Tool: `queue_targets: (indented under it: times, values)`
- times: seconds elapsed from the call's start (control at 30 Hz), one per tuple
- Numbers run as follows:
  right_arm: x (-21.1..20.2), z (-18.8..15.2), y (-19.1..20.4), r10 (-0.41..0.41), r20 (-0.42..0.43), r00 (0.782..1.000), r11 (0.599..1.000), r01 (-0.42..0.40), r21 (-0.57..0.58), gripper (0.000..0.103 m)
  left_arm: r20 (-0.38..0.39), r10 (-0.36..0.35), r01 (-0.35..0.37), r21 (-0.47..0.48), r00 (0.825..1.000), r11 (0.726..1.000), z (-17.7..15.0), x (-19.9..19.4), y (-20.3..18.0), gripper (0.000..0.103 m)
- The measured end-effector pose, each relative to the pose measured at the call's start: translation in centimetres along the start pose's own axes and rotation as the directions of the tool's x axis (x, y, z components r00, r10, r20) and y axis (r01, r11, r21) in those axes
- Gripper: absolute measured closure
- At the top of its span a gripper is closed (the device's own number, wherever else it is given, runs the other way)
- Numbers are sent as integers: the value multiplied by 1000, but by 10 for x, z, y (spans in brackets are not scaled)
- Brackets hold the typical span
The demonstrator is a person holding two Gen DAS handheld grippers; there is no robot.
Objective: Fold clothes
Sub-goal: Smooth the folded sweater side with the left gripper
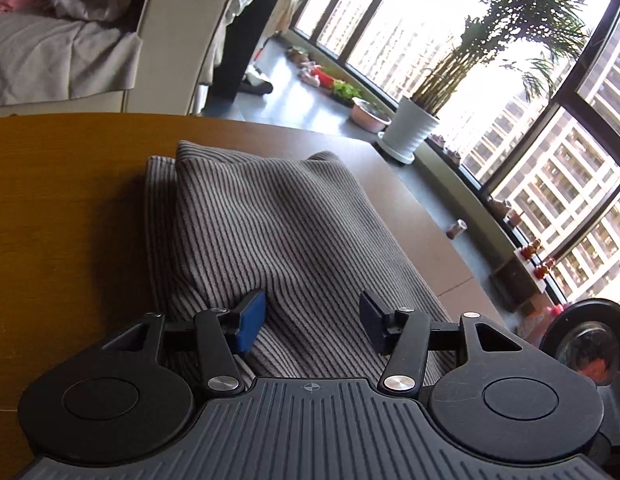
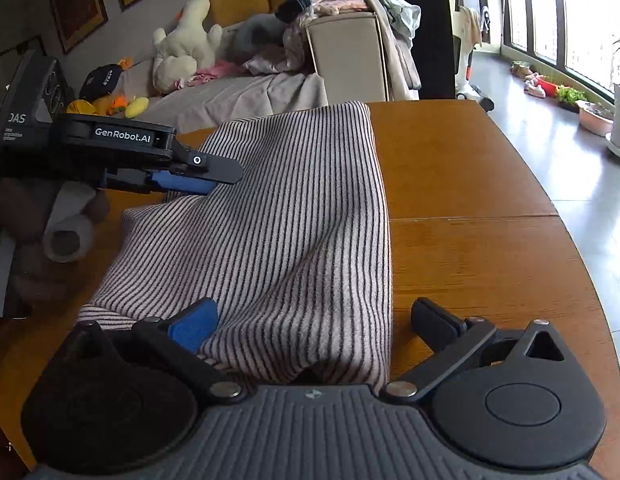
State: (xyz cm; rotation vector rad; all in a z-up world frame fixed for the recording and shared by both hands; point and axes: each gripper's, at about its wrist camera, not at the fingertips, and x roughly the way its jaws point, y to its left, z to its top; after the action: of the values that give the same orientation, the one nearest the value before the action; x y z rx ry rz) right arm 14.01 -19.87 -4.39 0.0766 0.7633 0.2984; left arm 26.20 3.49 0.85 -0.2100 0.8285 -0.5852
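Wooden worktop [image 2: 469, 184] w/ striped garment [image 2: 294, 208], long axis 12–6 o'clock, its near edge between both part-open, empty hand-held grippers: left hand-held gripper [image 1: 311, 322], right hand-held gripper [image 2: 313, 324].

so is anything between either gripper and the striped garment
Nothing visible. The striped garment lies on the wooden table, directly under both. The left gripper and the right gripper each straddle a raised fold of it.
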Motion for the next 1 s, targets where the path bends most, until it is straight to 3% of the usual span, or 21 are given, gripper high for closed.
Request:
queue_targets:
  times: [0.2,0.33,0.43,0.53,0.6,0.67,0.73,0.87,1.0]
  values:
    - [4,-3,-3,16,14,1000,1000,-15,-6,0,22,55,-56,84,998,995,-13,-12,-13,31]
    - [-6,0,-14,69,22,997,996,-70,50,0,26,89,-91,98,996,991,-14,-20,-13,30]
    - [-29,7,-13,22,140,990,1000,-23,3,1,59,126,-133,136,990,982,-15,-35,-15,25]
    - [-51,15,-6,-29,260,965,997,48,-66,20,102,132,-148,169,986,974,-18,-53,-19,25]
    - [-45,18,-1,18,244,970,997,0,-71,47,114,91,-109,168,989,980,-21,-61,-24,25]
    - [-33,17,4,67,190,979,995,-53,-82,56,115,45,-64,167,992,984,-26,-66,-27,25]
    - [-12,6,16,82,95,992,990,-70,-125,56,86,11,-26,175,996,984,-34,-64,-28,25]
    - [-11,-7,26,59,98,993,979,-38,-201,56,-3,77,-75,189,997,979,-55,-44,-23,26]
    - [-26,5,17,51,101,994,985,-33,-172,52,7,85,-84,182,996,980,-57,-47,-20,25]
